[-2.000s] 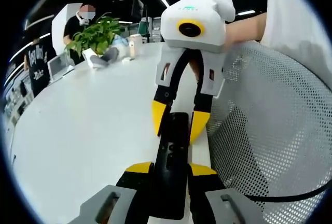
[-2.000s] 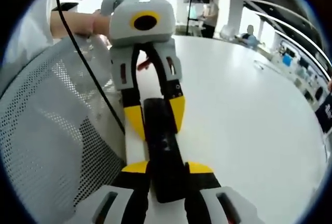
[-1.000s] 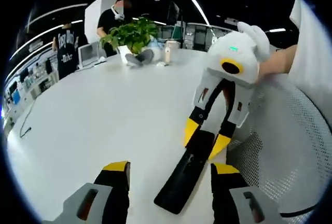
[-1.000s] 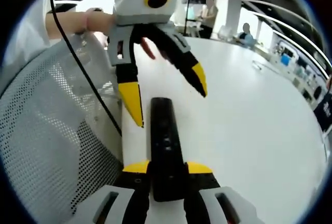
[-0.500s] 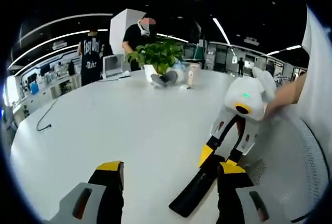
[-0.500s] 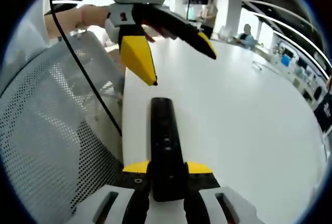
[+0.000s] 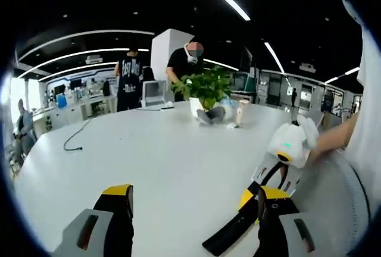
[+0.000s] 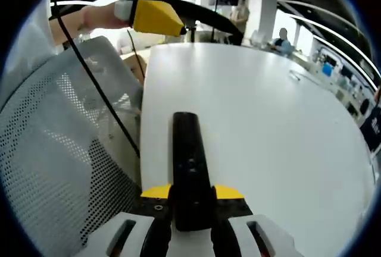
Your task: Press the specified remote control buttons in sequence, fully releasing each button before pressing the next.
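The black remote (image 8: 189,156) lies lengthwise on the white table (image 8: 268,120), its near end clamped between the yellow-tipped jaws of my right gripper (image 8: 191,193), which is shut on it. My left gripper (image 8: 211,31) hovers high above the remote's far end, jaws spread. In the left gripper view, my left gripper (image 7: 193,206) is open with nothing between its jaws. There the remote (image 7: 229,236) runs low right, held by the right gripper (image 7: 257,194), whose second tip is partly hidden behind my own right jaw.
A grey mesh chair back (image 8: 59,138) stands close beside the table's edge. A potted plant (image 7: 205,87) and small items sit at the far side. A loose cable (image 7: 74,144) lies far left. Two people (image 7: 187,60) stand behind the table.
My left gripper let go of the remote's far end, opened and rose up and away from it. The right gripper stays shut on the remote, which has not moved.
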The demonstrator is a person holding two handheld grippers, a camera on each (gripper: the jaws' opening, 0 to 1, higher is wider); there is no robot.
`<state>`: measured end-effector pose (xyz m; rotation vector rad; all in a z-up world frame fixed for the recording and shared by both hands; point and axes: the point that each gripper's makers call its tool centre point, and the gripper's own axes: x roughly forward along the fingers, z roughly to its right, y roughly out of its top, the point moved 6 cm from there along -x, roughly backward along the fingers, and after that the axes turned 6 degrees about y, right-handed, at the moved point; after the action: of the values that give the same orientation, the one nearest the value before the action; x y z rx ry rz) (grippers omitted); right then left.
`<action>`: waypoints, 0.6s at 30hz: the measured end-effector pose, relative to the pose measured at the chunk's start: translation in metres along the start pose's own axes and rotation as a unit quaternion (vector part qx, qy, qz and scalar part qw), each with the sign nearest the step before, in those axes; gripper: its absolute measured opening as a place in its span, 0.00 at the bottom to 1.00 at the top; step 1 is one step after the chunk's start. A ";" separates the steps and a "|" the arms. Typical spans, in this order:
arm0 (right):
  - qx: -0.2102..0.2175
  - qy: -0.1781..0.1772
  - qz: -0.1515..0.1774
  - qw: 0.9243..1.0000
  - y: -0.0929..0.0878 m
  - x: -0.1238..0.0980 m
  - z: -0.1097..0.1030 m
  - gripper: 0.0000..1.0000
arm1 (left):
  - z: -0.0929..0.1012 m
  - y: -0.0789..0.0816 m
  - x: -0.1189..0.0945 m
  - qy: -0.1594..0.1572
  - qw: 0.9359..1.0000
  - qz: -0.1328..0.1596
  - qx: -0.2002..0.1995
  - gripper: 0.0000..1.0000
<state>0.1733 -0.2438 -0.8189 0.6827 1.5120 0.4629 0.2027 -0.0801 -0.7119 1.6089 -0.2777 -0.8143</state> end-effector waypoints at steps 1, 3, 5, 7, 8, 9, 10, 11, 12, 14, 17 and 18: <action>0.000 0.000 0.000 1.000 0.000 0.000 0.000 0.22 | -0.002 0.000 -0.002 0.007 1.000 0.007 -0.004 0.91; 0.001 0.000 0.001 1.000 0.000 0.000 0.000 0.22 | -0.005 0.004 -0.006 0.019 0.999 0.025 -0.014 0.94; 0.000 -0.001 0.002 1.000 0.000 0.000 0.000 0.22 | -0.006 0.007 -0.010 0.027 0.999 0.036 -0.022 0.97; 0.001 -0.001 0.003 1.000 0.000 0.000 0.000 0.22 | -0.008 0.011 -0.015 0.039 0.998 0.054 -0.020 1.00; 0.002 -0.001 0.003 1.000 0.000 0.000 0.000 0.22 | -0.008 0.013 -0.018 0.039 0.997 0.065 -0.018 1.00; 0.002 -0.002 0.004 1.000 0.000 0.000 -0.001 0.22 | -0.008 0.015 -0.020 0.041 0.996 0.074 -0.018 1.00; 0.002 -0.002 0.004 1.000 0.000 0.000 -0.001 0.22 | -0.010 0.018 -0.024 0.052 0.995 0.087 -0.019 1.00; 0.002 -0.002 0.004 1.000 0.000 0.000 -0.001 0.22 | -0.010 0.020 -0.027 0.054 0.994 0.094 -0.021 1.00; 0.002 -0.002 0.004 1.000 0.000 0.000 -0.001 0.22 | -0.010 0.022 -0.030 0.056 0.993 0.104 -0.026 1.00; 0.003 -0.003 0.006 1.000 -0.001 0.000 -0.001 0.22 | -0.012 0.028 -0.036 0.061 0.988 0.136 -0.048 1.00; 0.003 -0.003 0.007 1.000 -0.001 0.000 -0.001 0.22 | -0.012 0.037 -0.048 0.059 0.976 0.192 -0.086 1.00; 0.003 -0.004 0.008 1.000 -0.001 0.001 -0.001 0.22 | -0.011 0.039 -0.051 0.057 0.972 0.206 -0.096 1.00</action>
<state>0.1726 -0.2438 -0.8197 0.7005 1.5031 0.4669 0.1829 -0.0493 -0.6578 1.3484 -0.4209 -0.4141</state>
